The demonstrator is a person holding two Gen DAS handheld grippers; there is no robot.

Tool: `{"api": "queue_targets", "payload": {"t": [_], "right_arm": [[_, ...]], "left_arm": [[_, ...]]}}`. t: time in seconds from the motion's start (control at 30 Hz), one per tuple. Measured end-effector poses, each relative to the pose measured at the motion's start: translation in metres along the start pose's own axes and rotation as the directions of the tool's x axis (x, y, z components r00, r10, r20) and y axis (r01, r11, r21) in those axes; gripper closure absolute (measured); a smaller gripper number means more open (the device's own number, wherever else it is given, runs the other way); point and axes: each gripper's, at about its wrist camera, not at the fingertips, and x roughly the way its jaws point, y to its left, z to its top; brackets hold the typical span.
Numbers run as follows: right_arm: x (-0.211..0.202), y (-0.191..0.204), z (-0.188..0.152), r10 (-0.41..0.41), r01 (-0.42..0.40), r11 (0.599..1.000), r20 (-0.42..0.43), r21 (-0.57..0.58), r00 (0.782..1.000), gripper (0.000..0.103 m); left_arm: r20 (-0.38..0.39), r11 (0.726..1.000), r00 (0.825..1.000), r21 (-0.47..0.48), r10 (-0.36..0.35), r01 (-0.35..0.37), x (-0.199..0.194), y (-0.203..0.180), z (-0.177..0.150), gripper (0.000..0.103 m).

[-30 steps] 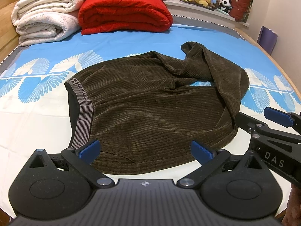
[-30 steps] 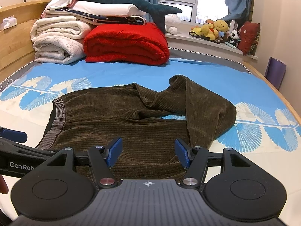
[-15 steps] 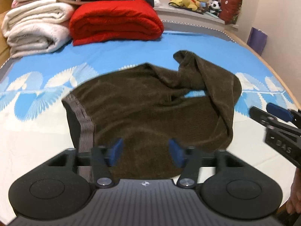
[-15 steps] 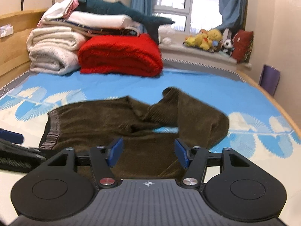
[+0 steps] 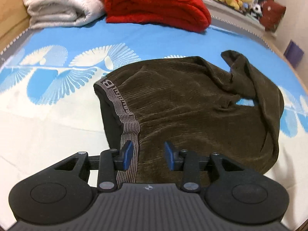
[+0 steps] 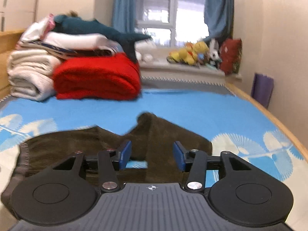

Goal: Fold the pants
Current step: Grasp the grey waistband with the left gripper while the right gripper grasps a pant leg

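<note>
Dark brown corduroy pants (image 5: pixel 192 100) lie crumpled on the blue and white bed sheet (image 5: pixel 134 38), one leg folded back over the body. The grey striped waistband (image 5: pixel 123 104) points left. My left gripper (image 5: pixel 148 155) hovers over the near end of the waistband. Its jaws are closing, with fabric below the gap and the blue pads not pressing on it. In the right wrist view, my right gripper (image 6: pixel 152 155) stands open above the folded leg of the pants (image 6: pixel 163 132), holding nothing.
A folded red blanket (image 6: pixel 98 79) and rolled white blankets (image 6: pixel 28 73) are stacked at the bed's far end, with a plush shark (image 6: pixel 96 28) on top. Stuffed toys (image 6: pixel 192 53) line the window sill. The wooden bed edge (image 6: pixel 269 115) runs along the right.
The left gripper's jaws have narrowed a lot and it has shifted over the waistband's near end. The right gripper has left the left wrist view and moved in over the folded leg.
</note>
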Motion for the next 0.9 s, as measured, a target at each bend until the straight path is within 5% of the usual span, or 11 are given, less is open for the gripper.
{"api": "queue_targets", "payload": {"t": [0.17, 0.3, 0.43, 0.57, 0.7, 0.8, 0.83, 0.9], "right_arm": [[0.055, -0.023, -0.014, -0.057, 0.066, 0.996, -0.137, 0.065, 0.989, 0.052], [0.094, -0.020, -0.025, -0.019, 0.038, 0.996, -0.219, 0.080, 0.976, 0.045], [0.130, 0.006, -0.038, 0.013, -0.023, 0.999, -0.294, -0.031, 0.956, 0.033], [0.163, 0.028, -0.058, -0.020, -0.041, 0.988, -0.375, -0.152, 0.927, 0.028], [0.183, 0.039, -0.080, -0.043, -0.068, 0.973, -0.464, -0.219, 0.885, 0.028], [0.185, 0.045, -0.087, -0.088, -0.051, 0.958, -0.457, -0.283, 0.885, 0.029], [0.183, 0.045, -0.086, -0.096, -0.039, 0.960, -0.455, -0.278, 0.885, 0.031], [0.174, 0.043, -0.082, -0.099, -0.032, 0.961, -0.449, -0.276, 0.888, 0.052]], "left_arm": [[-0.077, 0.991, 0.997, -0.134, -0.004, -0.006, 0.040, 0.034, -0.006, 0.061], [-0.099, 0.958, 0.995, -0.286, -0.025, -0.005, 0.055, 0.075, -0.006, 0.046], [-0.151, 0.922, 0.985, -0.387, -0.085, 0.020, 0.070, 0.093, -0.005, 0.024], [-0.218, 0.938, 0.970, -0.345, -0.106, 0.025, 0.088, 0.085, -0.006, 0.020], [-0.319, 0.975, 0.947, -0.218, -0.034, -0.039, 0.107, 0.072, -0.012, 0.020], [-0.351, 0.987, 0.937, -0.150, 0.006, -0.063, 0.112, 0.067, -0.016, 0.020], [-0.347, 0.988, 0.938, -0.141, 0.009, -0.062, 0.111, 0.067, -0.017, 0.020], [-0.348, 0.992, 0.937, -0.110, 0.014, -0.055, 0.110, 0.064, -0.021, 0.023]]}}
